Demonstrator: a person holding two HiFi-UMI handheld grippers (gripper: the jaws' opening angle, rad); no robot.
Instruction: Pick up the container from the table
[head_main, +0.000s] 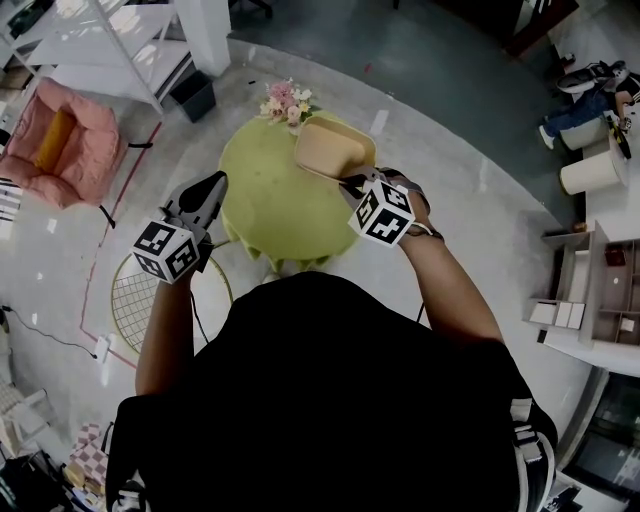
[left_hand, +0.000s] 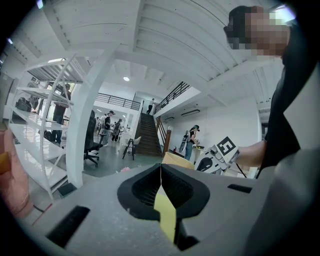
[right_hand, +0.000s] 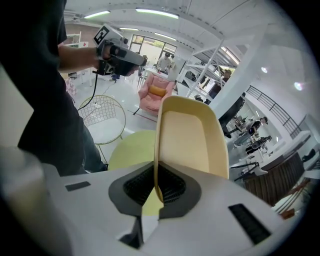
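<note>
Above the green table, my right gripper clamps the beige container by its thin rim, clear of the top; I judge it could pivot or slip from so narrow a bite, while my left gripper hangs closed on nothing.

Pink flowers are seen beyond the right claw. A pink armchair is placed well left of the left claw, and a wire chair is found near that claw.
</note>
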